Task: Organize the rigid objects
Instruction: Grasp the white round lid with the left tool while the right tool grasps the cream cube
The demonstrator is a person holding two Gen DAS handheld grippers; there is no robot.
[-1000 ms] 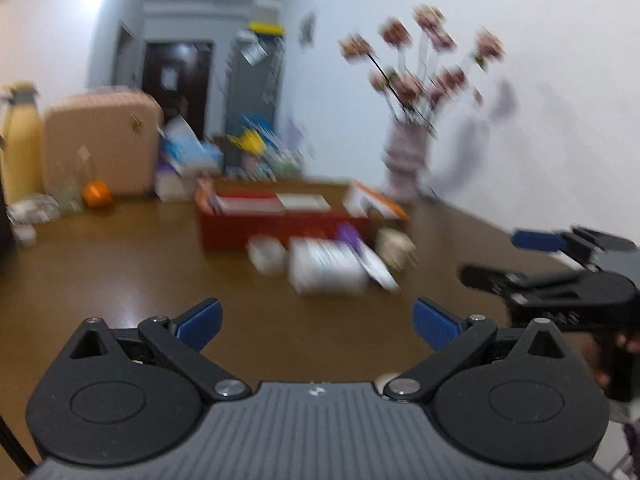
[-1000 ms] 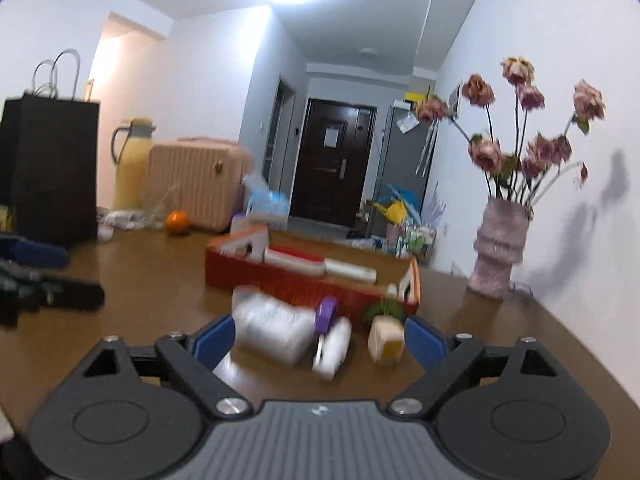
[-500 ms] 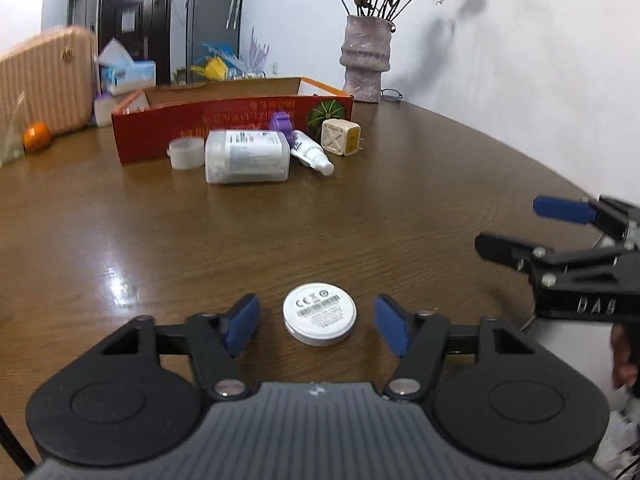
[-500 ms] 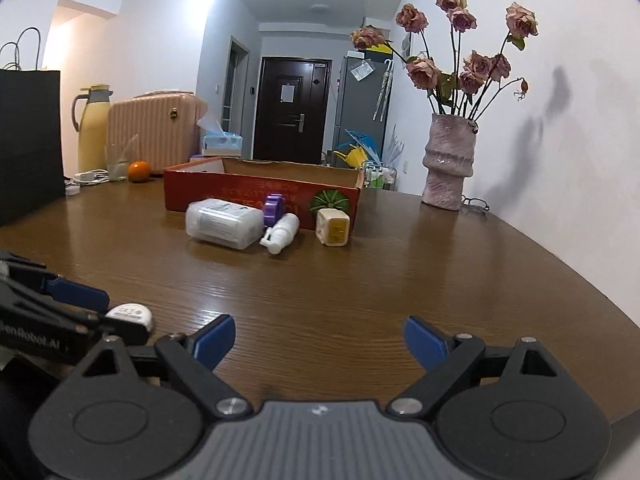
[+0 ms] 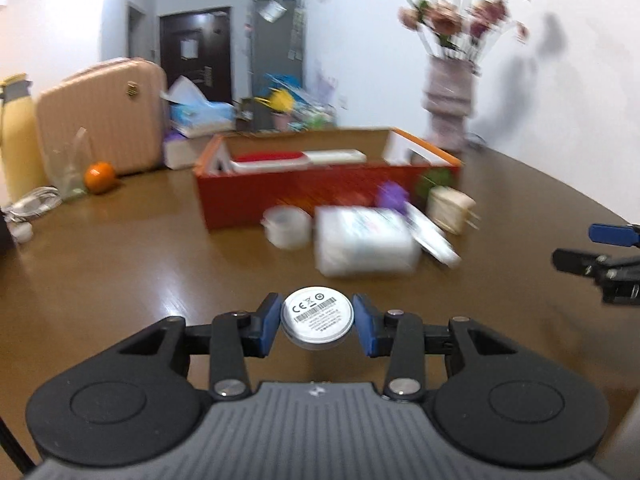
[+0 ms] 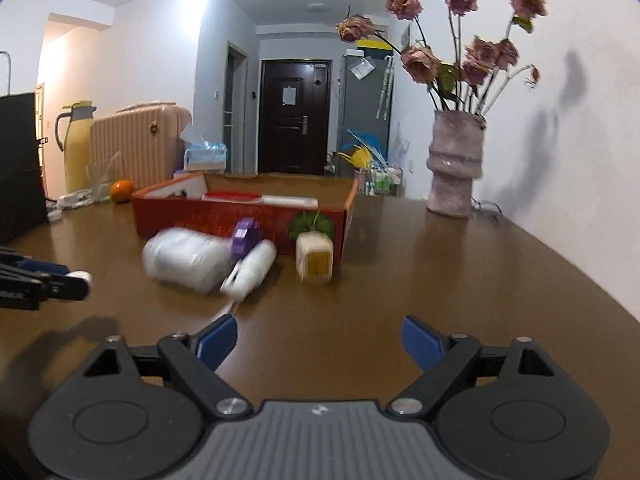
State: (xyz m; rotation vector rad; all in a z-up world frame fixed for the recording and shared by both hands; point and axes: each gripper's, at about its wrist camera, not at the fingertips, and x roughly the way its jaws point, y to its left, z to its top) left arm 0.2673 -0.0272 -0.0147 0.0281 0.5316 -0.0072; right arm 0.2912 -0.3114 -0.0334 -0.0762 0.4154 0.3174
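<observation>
Left wrist view: the left gripper has just been closing, and now its blue pads pinch the white round disc by the rim, lifted clear of the desk where half a second ago it lay flat between wide jaws near the front edge. Beside it, the right gripper has narrowed a touch but stands wide with nothing between its pads. Further in, the white bottle, tape roll and cube wait against the red box, likely the disc's destination.
</observation>
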